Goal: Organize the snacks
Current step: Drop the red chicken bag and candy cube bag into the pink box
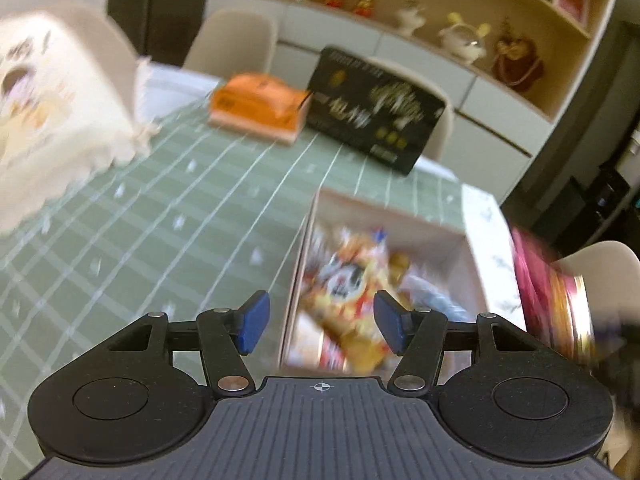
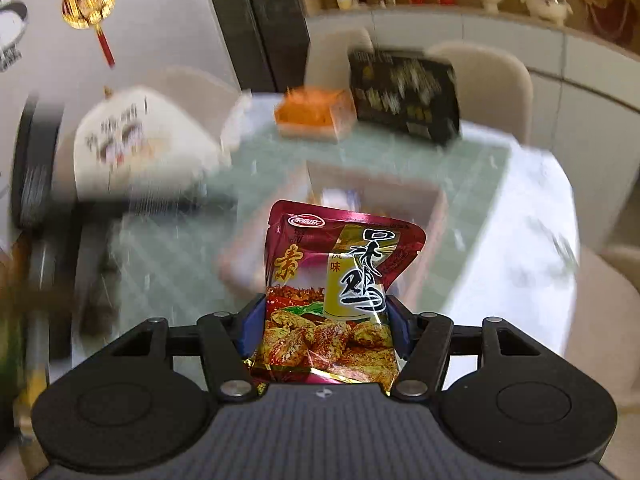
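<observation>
Snack pouch, a glossy maroon-and-gold foil packet (image 2: 332, 292) printed with fried pieces, stood upright between the blue pads of the right tongs (image 2: 325, 322), which were clamped on its lower half and held it clear of the green checked worktop (image 2: 168, 248). Beyond it, further off and blurred, sat the open pale cardboard box (image 2: 434, 216). In the left wrist view that box (image 1: 400, 216) lay just ahead and already held several bright, blurred packets (image 1: 352, 280). The left tongs (image 1: 320, 322) stood wide apart with nothing between them, poised over the box's near left edge. The step in hand looked like carrying the pouch to the box. The next move likely called for bringing it over the opening, lowering it and releasing, with the left tongs kept clear.
</observation>
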